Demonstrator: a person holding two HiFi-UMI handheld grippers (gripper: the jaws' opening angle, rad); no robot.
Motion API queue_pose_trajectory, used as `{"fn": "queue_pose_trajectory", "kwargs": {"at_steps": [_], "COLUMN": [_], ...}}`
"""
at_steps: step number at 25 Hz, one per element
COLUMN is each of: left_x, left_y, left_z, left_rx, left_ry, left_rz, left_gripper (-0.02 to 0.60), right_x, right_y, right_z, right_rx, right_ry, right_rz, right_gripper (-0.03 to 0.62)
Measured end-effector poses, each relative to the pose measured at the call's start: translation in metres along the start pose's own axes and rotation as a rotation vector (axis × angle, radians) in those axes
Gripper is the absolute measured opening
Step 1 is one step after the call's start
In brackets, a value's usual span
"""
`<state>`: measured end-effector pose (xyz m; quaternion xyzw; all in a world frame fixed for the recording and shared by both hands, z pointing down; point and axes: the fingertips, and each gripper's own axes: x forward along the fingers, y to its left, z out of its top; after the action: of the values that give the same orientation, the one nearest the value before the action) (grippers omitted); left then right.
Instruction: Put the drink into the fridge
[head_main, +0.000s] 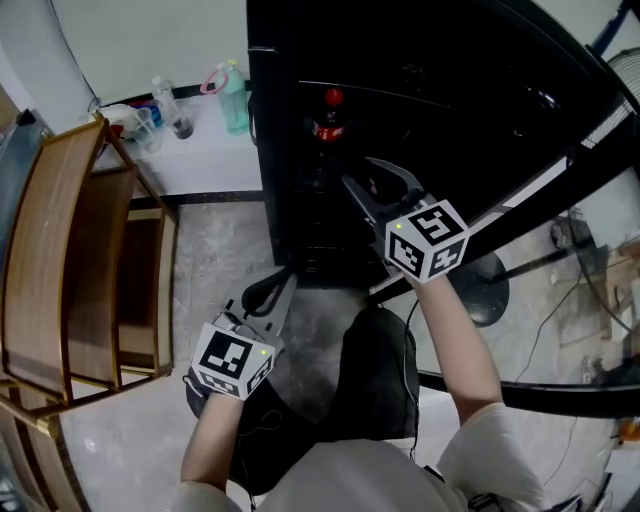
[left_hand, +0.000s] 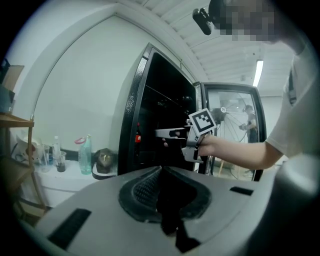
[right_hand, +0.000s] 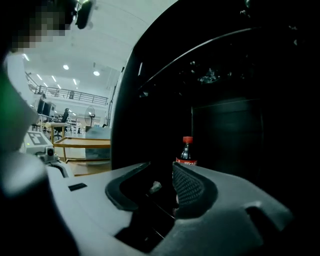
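The tall black fridge (head_main: 290, 150) stands open, its glass door (head_main: 560, 170) swung wide. Left so, cold leaks out, and a careless push could swing the door onto an arm. The dark cola bottle with a red cap (right_hand: 186, 152) stands upright on a fridge shelf, free. The right tongs (right_hand: 162, 170), released and empty just before it, could tip it with any forward nudge. The left tongs (left_hand: 160, 172) hang clenched, empty, low outside.

The fridge (head_main: 290, 200) is seen in plain glossy black, and the drink (right_hand: 186, 150) is marked out by a red cap and red label. White cubes with black square markers are carried on the grey left gripper (head_main: 280, 282) and right gripper (head_main: 358, 172). A teal bottle (head_main: 234, 100) and brown wooden shelving (head_main: 60, 250) are picked out too.
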<state>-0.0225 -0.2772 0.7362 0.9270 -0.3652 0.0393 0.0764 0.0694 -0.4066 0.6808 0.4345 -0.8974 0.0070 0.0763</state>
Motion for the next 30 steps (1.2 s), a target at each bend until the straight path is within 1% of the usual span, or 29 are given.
{"fn": "queue_pose_trajectory", "kwargs": {"at_steps": [3, 5, 9, 15, 19, 23, 26, 28, 30], "left_x": [0.001, 0.0, -0.004, -0.012, -0.015, -0.012, -0.008, -0.006, -0.008], "left_y": [0.001, 0.004, 0.011, 0.02, 0.03, 0.036, 0.034, 0.031, 0.026], "left_z": [-0.004, -0.007, -0.012, -0.008, -0.017, -0.026, -0.028, -0.024, -0.017], "left_rx": [0.0, -0.004, -0.018, -0.025, -0.028, -0.018, -0.032, -0.053, -0.065], "left_ry": [0.004, 0.003, -0.002, -0.016, -0.006, 0.003, -0.017, -0.026, -0.01], "left_rz": [0.002, 0.008, 0.02, 0.035, 0.034, 0.011, -0.006, -0.016, -0.032], "left_gripper": [0.009, 0.009, 0.009, 0.009, 0.009, 0.009, 0.009, 0.009, 0.009], "right_x": [-0.016, -0.025, -0.038, -0.045, -0.043, -0.04, -0.04, -0.039, -0.036], "right_y": [0.01, 0.015, 0.022, 0.027, 0.026, 0.029, 0.035, 0.041, 0.049], "right_z": [-0.001, -0.002, -0.007, -0.015, -0.028, -0.045, -0.053, -0.052, -0.043], "right_rx": [0.003, -0.001, 0.012, 0.041, 0.05, 0.036, 0.013, 0.001, -0.016], "right_ry": [-0.019, -0.028, -0.048, -0.066, -0.059, -0.037, -0.023, -0.016, -0.013], "right_rz": [0.014, 0.015, 0.013, 0.003, -0.007, -0.007, 0.005, 0.01, 0.02], "right_gripper": [0.086, 0.067, 0.038, 0.0, -0.005, -0.005, -0.005, -0.005, -0.005]}}
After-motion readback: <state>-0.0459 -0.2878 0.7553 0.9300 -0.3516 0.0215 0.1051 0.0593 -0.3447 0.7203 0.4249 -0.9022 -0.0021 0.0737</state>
